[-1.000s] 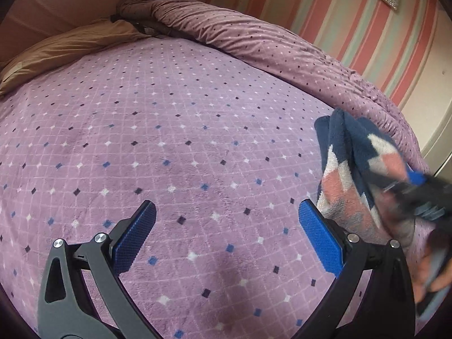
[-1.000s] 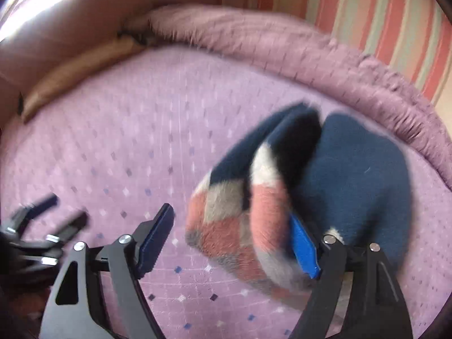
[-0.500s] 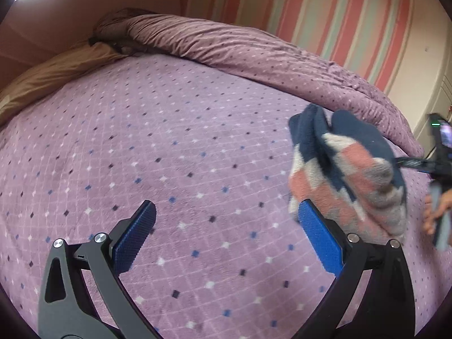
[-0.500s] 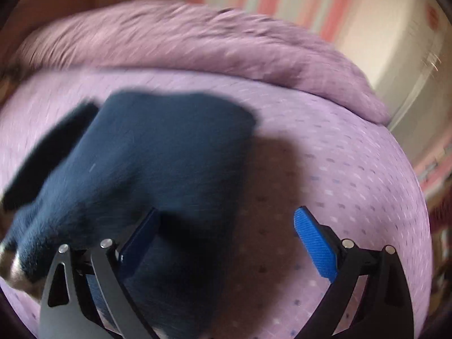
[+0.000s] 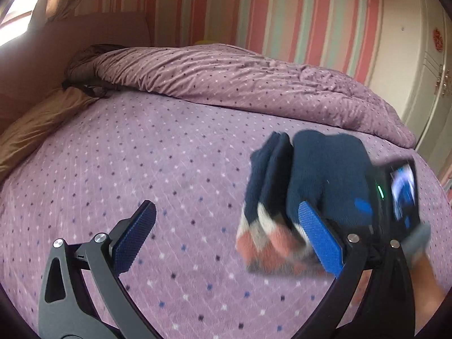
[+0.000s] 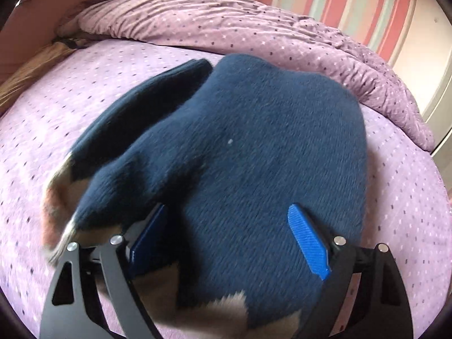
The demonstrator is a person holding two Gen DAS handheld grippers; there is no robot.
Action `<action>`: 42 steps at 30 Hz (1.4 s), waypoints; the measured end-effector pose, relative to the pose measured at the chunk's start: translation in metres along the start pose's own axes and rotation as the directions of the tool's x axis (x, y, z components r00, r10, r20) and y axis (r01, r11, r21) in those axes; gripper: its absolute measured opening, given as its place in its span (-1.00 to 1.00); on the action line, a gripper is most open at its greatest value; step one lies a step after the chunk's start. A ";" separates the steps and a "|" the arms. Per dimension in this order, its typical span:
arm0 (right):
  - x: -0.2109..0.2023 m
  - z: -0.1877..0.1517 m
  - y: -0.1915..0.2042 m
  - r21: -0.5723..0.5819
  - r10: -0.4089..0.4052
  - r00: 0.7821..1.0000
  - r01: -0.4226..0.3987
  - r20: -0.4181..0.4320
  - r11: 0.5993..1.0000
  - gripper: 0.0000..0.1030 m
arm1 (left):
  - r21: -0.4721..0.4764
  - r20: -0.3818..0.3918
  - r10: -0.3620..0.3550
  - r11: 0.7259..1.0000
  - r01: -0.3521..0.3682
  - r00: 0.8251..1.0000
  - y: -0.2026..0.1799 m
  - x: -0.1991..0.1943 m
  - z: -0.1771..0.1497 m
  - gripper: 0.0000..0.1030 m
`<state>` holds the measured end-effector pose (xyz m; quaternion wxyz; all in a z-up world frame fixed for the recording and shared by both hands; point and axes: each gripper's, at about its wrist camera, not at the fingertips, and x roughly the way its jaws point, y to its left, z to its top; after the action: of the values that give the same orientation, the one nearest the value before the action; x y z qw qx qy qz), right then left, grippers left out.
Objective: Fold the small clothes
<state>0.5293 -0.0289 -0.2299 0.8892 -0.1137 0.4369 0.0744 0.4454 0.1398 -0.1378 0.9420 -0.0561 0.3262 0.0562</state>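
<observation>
A folded fuzzy garment (image 5: 325, 169), navy with pink, grey and white blocks, sits on the purple dotted bedspread (image 5: 141, 155). In the left wrist view it is just beyond my right finger, blurred. My left gripper (image 5: 226, 206) is open above the bedspread with nothing between its pads. In the right wrist view the garment (image 6: 254, 127) fills the middle. My right gripper (image 6: 227, 209) stands wide over it, jaws closing, with the navy cloth between them; I cannot see the pads pressing on it. A loose flap of it (image 6: 147, 99) lies to the left.
A rumpled purple duvet (image 5: 254, 84) is heaped along the far side of the bed, with a brown pillow (image 5: 36, 124) at the far left. A striped wall (image 5: 282, 14) and a pale wardrobe door (image 5: 418, 70) stand behind. A hand (image 5: 423, 276) holds the right gripper.
My left gripper has risen and tilted up, so more wall shows. The garment has shifted from my right gripper's right pad to lie between its jaws, nearer the camera.
</observation>
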 end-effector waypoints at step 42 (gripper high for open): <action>-0.068 -0.048 -0.144 0.342 -0.008 1.000 0.003 0.014 0.940 0.97 | 0.056 -0.122 -0.080 0.995 0.088 0.989 -0.031 0.078 -0.021 0.94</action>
<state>0.4851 -0.1824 -0.1843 0.8988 0.0420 0.4363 -0.0043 0.4978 0.1113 -0.2001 0.9235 -0.0441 0.3810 0.0030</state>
